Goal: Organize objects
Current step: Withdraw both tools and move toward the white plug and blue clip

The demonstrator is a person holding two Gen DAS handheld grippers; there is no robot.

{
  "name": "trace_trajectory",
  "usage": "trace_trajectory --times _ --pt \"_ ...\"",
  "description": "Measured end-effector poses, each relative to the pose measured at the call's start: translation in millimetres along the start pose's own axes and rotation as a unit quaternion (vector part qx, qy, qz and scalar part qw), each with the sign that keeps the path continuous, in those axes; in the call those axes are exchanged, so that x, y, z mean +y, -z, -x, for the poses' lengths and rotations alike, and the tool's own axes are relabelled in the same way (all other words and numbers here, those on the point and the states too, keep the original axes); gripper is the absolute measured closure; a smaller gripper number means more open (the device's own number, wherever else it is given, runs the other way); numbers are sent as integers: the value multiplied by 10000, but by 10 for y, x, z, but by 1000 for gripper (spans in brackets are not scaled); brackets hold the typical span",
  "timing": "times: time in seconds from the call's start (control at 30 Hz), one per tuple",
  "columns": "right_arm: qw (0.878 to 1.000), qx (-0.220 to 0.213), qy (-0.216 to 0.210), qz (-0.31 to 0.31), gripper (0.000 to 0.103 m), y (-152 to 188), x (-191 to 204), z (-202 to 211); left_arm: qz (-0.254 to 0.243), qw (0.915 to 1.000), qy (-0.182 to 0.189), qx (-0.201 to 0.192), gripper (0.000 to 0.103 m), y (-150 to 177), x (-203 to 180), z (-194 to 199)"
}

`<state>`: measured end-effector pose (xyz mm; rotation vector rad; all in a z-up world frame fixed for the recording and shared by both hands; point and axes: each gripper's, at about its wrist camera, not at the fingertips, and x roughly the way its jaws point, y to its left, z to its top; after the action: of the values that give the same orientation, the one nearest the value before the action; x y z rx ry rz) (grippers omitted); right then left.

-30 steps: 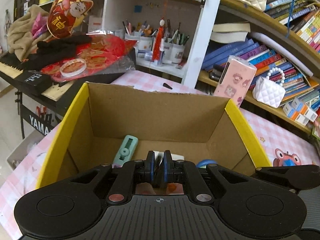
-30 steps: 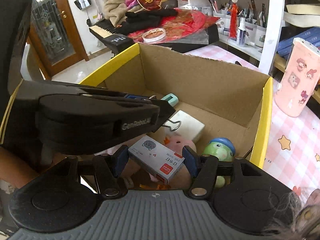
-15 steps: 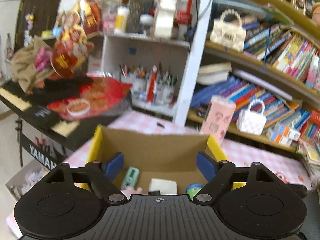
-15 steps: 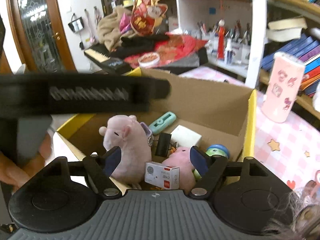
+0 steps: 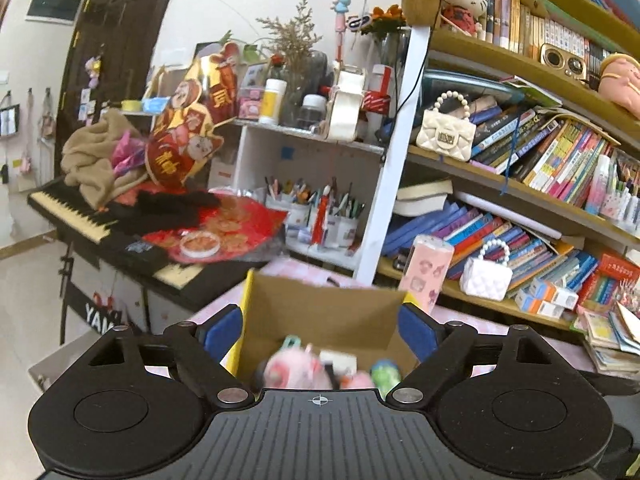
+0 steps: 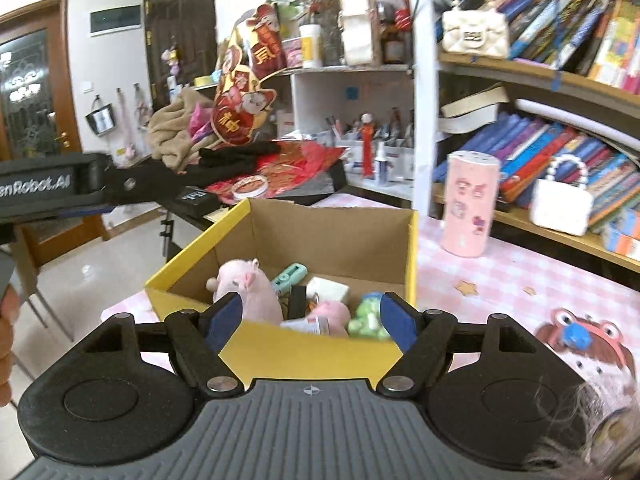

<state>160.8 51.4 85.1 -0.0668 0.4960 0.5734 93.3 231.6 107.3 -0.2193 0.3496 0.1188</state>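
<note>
A yellow-rimmed cardboard box [image 6: 320,350] stands on the pink checked table [image 6: 500,280]. Inside it lie a pink plush pig [image 6: 244,288], a teal correction tape [image 6: 290,274], a white block [image 6: 328,288], a black binder clip [image 6: 297,302], a smaller pink plush [image 6: 330,312], a green toy [image 6: 366,318] and a small white-red box [image 6: 308,325]. My right gripper [image 6: 312,320] is open and empty, above the box's near wall. My left gripper [image 5: 320,334] is open and empty, raised behind the box [image 5: 320,320]; its body shows in the right wrist view [image 6: 80,188].
A pink patterned bottle [image 6: 470,204] stands on the table right of the box. A white pearl-handled bag [image 6: 562,204] sits on the bookshelf. A keyboard piano [image 5: 100,232] with cloths and red decorations is at the left. A red cartoon print [image 6: 580,336] marks the tablecloth.
Both grippers opened and pulled up and back from the box. The right one let go of the small white-red box, which now lies inside with the pink plush pig.
</note>
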Motion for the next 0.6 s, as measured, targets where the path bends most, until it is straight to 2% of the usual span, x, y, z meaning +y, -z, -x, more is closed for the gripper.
trace_trajectory --times 0.33,0.6 --pt "9983 31 575 -127 29 565 320 571 32 9985 -81 549 16 561 90 520" --pt "9935 308 1037 -364 29 1039 445 889 -72 9958 67 905 15 958 35 802"
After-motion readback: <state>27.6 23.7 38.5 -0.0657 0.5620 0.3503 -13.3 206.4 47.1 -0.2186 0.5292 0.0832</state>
